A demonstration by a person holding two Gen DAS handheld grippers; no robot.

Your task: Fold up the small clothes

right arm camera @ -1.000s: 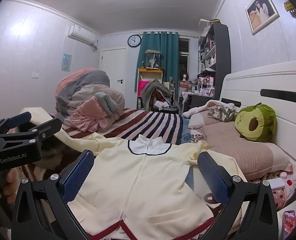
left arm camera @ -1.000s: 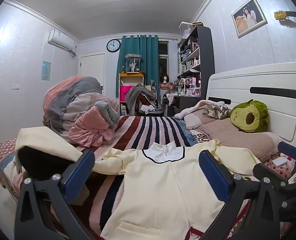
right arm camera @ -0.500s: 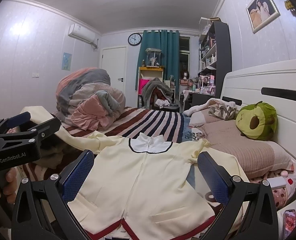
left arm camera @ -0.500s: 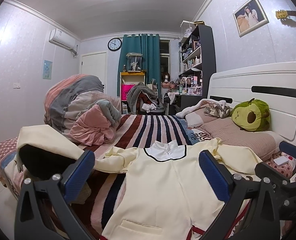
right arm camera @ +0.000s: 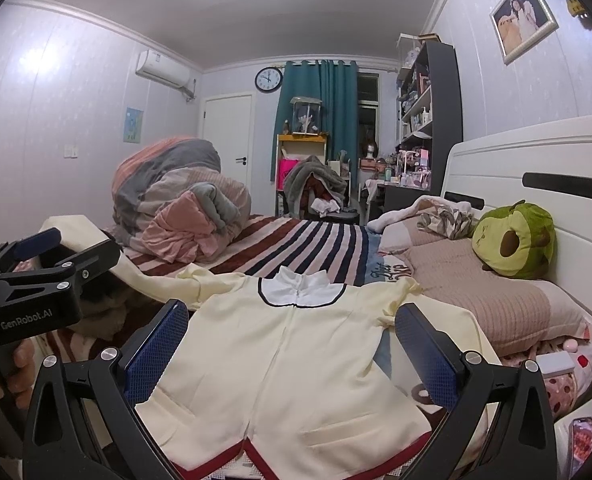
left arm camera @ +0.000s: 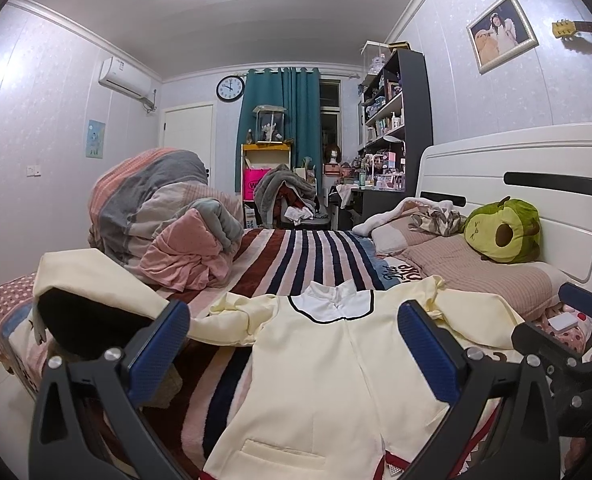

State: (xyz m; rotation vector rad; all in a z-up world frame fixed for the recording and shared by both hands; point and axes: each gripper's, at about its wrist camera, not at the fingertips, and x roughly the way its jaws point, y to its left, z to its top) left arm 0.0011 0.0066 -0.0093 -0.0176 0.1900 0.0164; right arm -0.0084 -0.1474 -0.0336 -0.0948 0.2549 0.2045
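L gripper (left arm camera: 291, 344): jaws spread wide, nothing between the pads, not touching cloth. Dress (left arm camera: 336, 368) lies flat on the bed right in the gap between the blue pads, centre seam running 6 to 12 o'clock, white collar (left arm camera: 338, 304) w/ black trim at 12. Hem w/ red trim at 6, under the jaw frame. One sleeve goes out past the L pad toward 9, the other past the R pad toward 3.

R gripper (right arm camera: 291, 344): jaws also spread wide, holding nothing. Dress (right arm camera: 291, 364) again lies between the pads, collar (right arm camera: 300, 290) at 12, red hem at 6, pockets near the hem. In this view the L gripper body shows at 9, w/ a hand (right arm camera: 11, 372) on its grip.

Outward: striped blanket (left arm camera: 304, 256) under and beyond the dress at 12. Bundled quilt (left arm camera: 159, 216) at 10–11. Pillow (left arm camera: 480, 272) at 2–3, green avocado plush (left arm camera: 504, 236) on it against the white headboard (left arm camera: 536, 184). A cream garment w/ dark lining (left arm camera: 87, 300) at 9, beside the sleeve. Far wall at 12: teal curtain (left arm camera: 279, 120), clock (left arm camera: 230, 88); shelves (left arm camera: 392, 120) at 1.
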